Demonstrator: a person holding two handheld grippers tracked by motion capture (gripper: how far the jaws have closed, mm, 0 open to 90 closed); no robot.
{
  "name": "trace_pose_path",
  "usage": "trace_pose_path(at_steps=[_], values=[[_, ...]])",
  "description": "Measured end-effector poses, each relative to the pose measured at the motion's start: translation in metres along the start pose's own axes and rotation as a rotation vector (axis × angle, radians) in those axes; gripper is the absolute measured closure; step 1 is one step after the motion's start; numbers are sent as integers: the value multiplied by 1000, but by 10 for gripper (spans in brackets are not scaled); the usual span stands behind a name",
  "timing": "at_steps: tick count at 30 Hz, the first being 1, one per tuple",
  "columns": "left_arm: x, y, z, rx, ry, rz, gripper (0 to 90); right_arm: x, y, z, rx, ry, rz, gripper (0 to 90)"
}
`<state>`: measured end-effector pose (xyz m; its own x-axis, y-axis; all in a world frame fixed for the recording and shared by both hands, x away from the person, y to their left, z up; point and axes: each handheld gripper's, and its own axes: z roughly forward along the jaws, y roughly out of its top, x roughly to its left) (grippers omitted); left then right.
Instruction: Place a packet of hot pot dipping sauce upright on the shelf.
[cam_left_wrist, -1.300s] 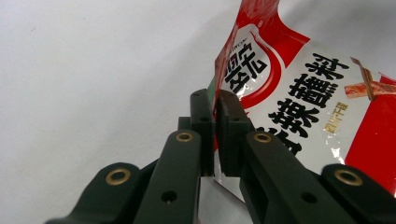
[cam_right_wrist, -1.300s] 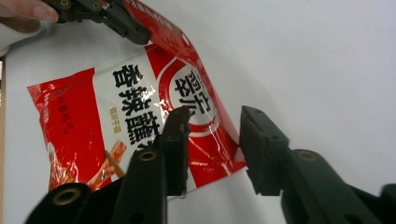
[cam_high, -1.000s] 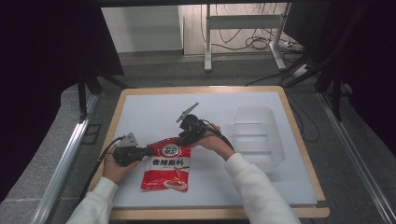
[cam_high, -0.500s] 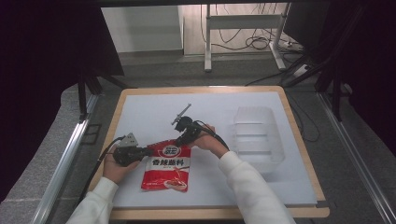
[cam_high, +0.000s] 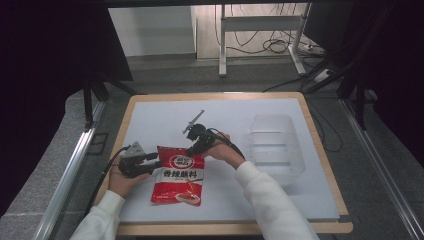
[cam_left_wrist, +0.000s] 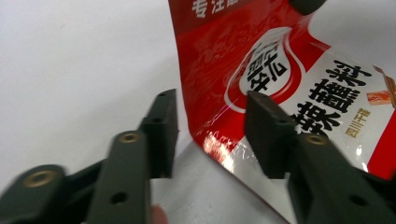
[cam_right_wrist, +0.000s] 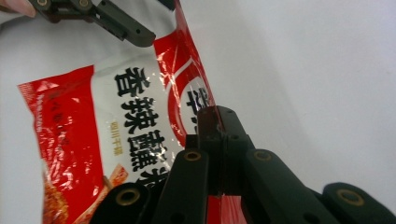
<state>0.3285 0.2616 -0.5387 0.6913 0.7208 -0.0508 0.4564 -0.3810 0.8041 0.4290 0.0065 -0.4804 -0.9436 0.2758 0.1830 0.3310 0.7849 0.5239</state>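
Observation:
A red and white snack packet (cam_high: 179, 181) with Chinese lettering lies flat on the white board (cam_high: 160, 117), near its front left. My right gripper (cam_high: 192, 149) is at the packet's top right corner. In the right gripper view it (cam_right_wrist: 217, 123) is shut on the packet (cam_right_wrist: 116, 121) at its top edge, which is lifted a little. My left gripper (cam_high: 156, 161) is at the top left corner. Its jaws (cam_left_wrist: 212, 133) stand open with the packet's (cam_left_wrist: 280, 60) shiny edge lying between them, and it also shows as the gripper (cam_right_wrist: 135, 30) in the right gripper view.
A clear plastic container (cam_high: 276, 142) stands on the right part of the board. The board has a wooden rim (cam_high: 320, 145). Metal rails run along both sides of the table, and cables lie on the floor behind.
My right gripper has moved down and left onto the packet's top right corner. The left gripper and the packet have stayed about where they were.

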Motion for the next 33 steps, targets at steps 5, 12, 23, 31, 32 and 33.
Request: trace_pose_path(at_steps=[5,12,23,31,32,33], values=[[-1,-4,-12,-15,17,-22,448,-3,1,-10,-11,43,33,889],[-5,-15,-22,12,36,-13,426,-1,6,-29,-29,63,42,890],[-3,-18,-23,12,34,-32,375,17,21,-76,-68,71,12,891],[-2,-17,-22,24,45,-47,335,45,29,-107,-90,53,-48,891],[-2,-17,-22,27,48,-50,325,48,30,-110,-94,54,-56,891],[-2,-17,-22,28,50,-53,319,51,31,-113,-96,51,-66,891]])
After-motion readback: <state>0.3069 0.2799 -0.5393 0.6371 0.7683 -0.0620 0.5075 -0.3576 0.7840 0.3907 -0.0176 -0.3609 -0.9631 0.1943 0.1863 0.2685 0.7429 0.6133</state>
